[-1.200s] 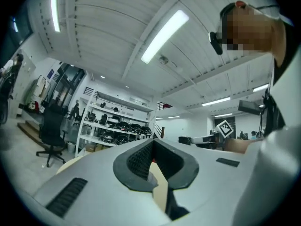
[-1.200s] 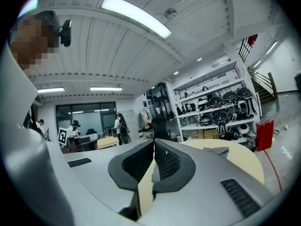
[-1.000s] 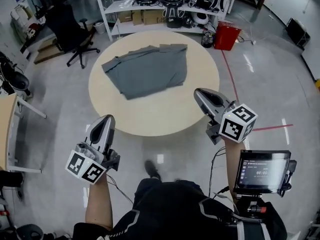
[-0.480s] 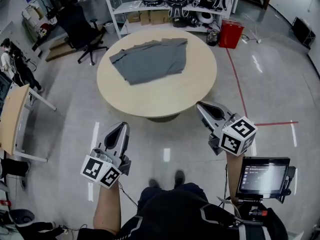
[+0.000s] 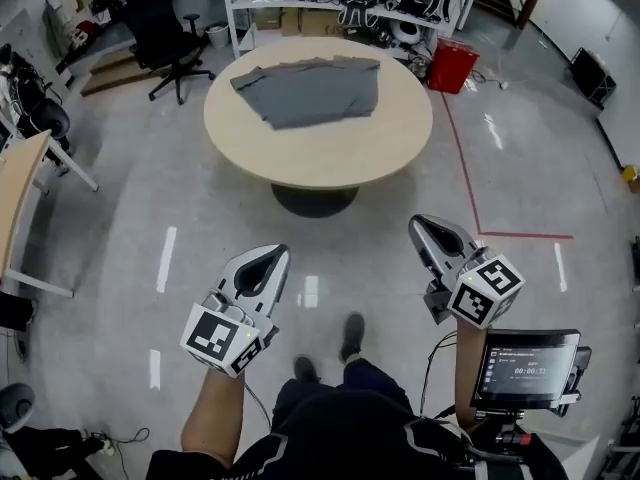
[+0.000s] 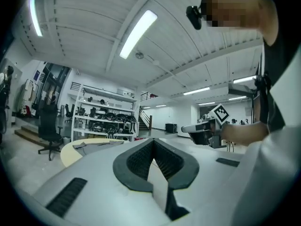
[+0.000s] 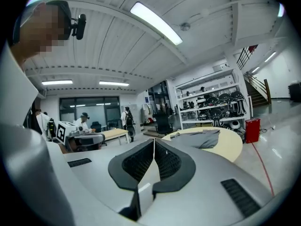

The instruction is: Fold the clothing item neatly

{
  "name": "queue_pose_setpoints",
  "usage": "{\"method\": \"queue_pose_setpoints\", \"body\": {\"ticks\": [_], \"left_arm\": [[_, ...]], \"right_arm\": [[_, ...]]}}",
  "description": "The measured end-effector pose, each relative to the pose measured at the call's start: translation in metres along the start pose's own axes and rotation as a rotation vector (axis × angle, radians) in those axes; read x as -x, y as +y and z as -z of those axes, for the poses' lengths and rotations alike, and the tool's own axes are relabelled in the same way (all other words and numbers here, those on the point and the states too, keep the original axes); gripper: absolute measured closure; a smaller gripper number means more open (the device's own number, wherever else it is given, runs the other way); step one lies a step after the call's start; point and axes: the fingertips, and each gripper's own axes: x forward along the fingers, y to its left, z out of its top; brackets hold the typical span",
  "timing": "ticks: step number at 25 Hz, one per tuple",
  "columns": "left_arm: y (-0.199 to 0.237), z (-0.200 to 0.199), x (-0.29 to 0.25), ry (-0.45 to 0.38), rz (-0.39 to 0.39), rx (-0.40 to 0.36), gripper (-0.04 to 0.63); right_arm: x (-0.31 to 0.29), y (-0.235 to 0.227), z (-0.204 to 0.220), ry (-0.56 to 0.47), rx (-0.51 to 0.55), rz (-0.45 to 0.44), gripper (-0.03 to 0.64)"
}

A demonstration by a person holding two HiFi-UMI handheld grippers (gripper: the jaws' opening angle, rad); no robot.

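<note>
Holding nothing: left gripper and right gripper, jaws of each pressed together.
Garment: grey, spread on round table, well apart from both.
Beyond table: shelves, office chair, red bin.
Screen: digits unreadable.

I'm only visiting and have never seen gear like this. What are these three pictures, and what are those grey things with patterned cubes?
No robot here: a person holds a tool in each hand, the left gripper and the right gripper; the patterned cubes are part of them. One picture comes from a camera on the person's head, looking down. The other two come from cameras riding on each gripper, looking along its jaws. Both pairs of jaws are closed, with nothing between them. Ahead stands a round table with a grey garment lying on it. The person stands away from the table, so nothing is held.
</note>
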Motion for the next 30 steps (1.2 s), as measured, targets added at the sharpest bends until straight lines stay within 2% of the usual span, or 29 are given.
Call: {"method": "queue_pose_setpoints", "body": {"ticks": [4, 6, 10, 13, 16, 22, 27, 30], "left_arm": [[-0.025, -0.002, 0.053, -0.023, 0.009, 0.082, 0.594], [-0.039, -0.009, 0.079, -0.029, 0.005, 0.079, 0.595], [-0.078, -0.012, 0.099, -0.030, 0.001, 0.064, 0.594], [-0.121, -0.011, 0.115, -0.026, -0.042, 0.046, 0.594], [-0.168, -0.009, 0.125, -0.034, -0.076, 0.069, 0.595], [-0.260, 0.007, 0.130, 0.040, -0.045, 0.064, 0.594], [-0.302, -0.001, 0.158, 0.049, -0.044, 0.059, 0.595], [-0.306, -0.003, 0.179, 0.040, -0.027, 0.035, 0.595]], "right_arm": [[0.038, 0.051, 0.015, 0.019, -0.005, 0.024, 0.603], [0.058, 0.073, 0.015, 0.015, 0.013, 0.036, 0.603], [0.093, 0.085, 0.013, -0.009, 0.050, 0.037, 0.603], [0.128, 0.097, 0.021, -0.032, 0.056, -0.005, 0.603], [0.169, 0.106, 0.029, -0.039, 0.064, -0.040, 0.603], [0.254, 0.113, 0.048, -0.046, 0.041, -0.049, 0.603], [0.298, 0.139, 0.043, -0.065, 0.030, -0.045, 0.603], [0.311, 0.163, 0.050, -0.073, 0.038, -0.025, 0.603]]}}
